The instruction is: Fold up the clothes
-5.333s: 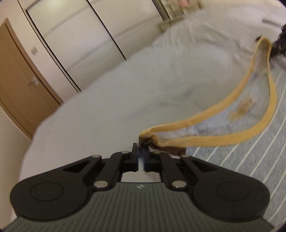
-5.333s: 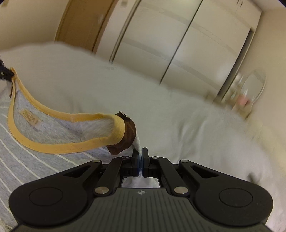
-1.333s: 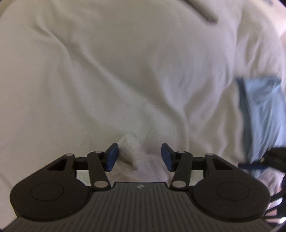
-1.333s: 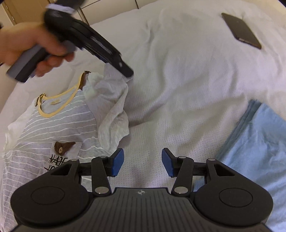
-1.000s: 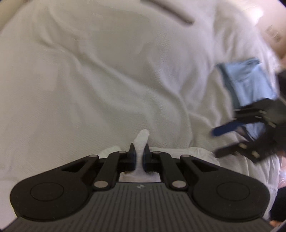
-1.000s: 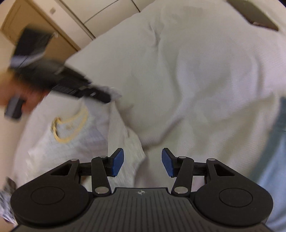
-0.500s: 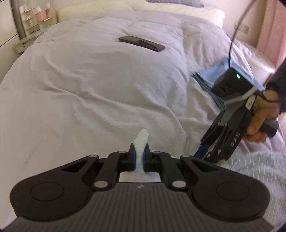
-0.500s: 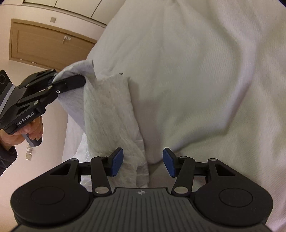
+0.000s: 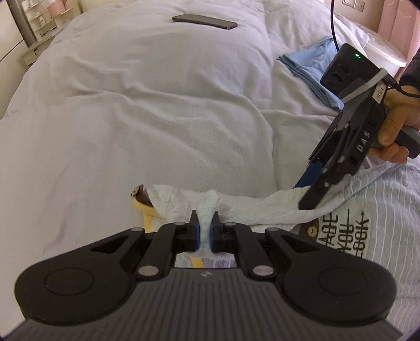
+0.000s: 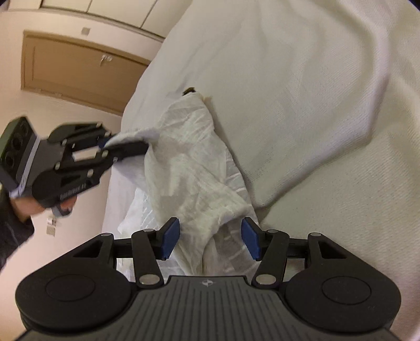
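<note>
Pinching a bunched fold of the white sleeve [image 9: 207, 203], the left gripper [image 9: 205, 232] has its jaws pressed on the cloth. The striped shirt [image 9: 375, 209] lies on the bed [image 9: 157, 105], near its edge. The right gripper [image 10: 210, 240] has its jaws spread, with sleeve fabric between them. A phone [image 9: 204, 21] and a folded blue cloth [image 9: 309, 63] lie farther away.

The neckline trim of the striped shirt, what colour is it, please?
Mustard yellow neckline trim, best seen in the left wrist view.
</note>
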Demonstrator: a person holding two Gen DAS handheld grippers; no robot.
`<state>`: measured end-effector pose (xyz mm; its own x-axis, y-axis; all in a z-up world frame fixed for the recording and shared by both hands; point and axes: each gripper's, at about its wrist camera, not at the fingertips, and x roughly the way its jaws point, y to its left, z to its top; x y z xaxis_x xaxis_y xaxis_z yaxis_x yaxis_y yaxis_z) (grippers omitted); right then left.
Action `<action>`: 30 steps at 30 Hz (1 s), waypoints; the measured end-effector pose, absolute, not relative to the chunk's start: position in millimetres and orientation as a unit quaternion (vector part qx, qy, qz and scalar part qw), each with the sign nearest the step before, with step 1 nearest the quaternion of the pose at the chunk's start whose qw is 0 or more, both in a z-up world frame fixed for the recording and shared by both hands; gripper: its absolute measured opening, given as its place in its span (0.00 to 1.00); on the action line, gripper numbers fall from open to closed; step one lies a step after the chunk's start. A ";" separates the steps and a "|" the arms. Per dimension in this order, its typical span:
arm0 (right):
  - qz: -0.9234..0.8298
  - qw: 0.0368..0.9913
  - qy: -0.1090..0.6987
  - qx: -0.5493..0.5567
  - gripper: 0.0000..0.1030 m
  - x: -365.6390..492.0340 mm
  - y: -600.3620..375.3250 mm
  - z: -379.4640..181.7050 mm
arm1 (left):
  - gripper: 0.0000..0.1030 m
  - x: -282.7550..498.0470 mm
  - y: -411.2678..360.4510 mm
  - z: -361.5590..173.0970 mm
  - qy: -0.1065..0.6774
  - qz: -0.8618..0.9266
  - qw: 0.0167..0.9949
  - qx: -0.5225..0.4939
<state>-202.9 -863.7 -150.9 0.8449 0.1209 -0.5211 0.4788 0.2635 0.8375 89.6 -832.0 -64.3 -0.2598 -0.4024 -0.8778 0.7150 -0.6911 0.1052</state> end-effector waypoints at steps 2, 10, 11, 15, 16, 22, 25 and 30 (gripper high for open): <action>-0.122 0.740 0.241 0.616 0.51 -202.6 -868.0 -156.2 | 0.04 91.2 -831.2 -66.3 0.161 -0.776 0.363 0.489; -0.206 0.779 0.217 0.551 0.07 -237.0 -883.0 -101.6 | 0.05 63.6 -879.1 -51.6 0.151 -0.804 0.407 0.406; -0.241 0.802 0.219 0.500 0.07 -244.7 -881.5 -83.7 | 0.09 51.2 -894.0 -50.1 0.144 -0.808 0.418 0.389; -0.416 0.842 0.226 0.260 0.19 -275.5 -859.6 -36.7 | 0.36 7.1 -944.8 -42.4 0.137 -0.812 0.455 0.339; -0.440 0.828 0.231 0.258 0.29 -283.6 -860.2 -41.4 | 0.36 3.2 -950.3 -39.0 0.145 -0.816 0.455 0.327; -0.433 0.790 0.252 0.354 0.40 -313.3 -865.0 -74.6 | 0.38 27.8 -921.8 -50.9 0.182 -0.786 0.468 0.360; -0.400 0.788 0.252 0.395 0.41 -312.3 -874.7 -86.5 | 0.38 50.7 -897.7 -72.9 0.221 -0.748 0.485 0.396; -0.371 0.795 0.283 0.388 0.43 -285.3 -899.7 -105.9 | 0.38 73.0 -870.2 -99.4 0.280 -0.706 0.514 0.397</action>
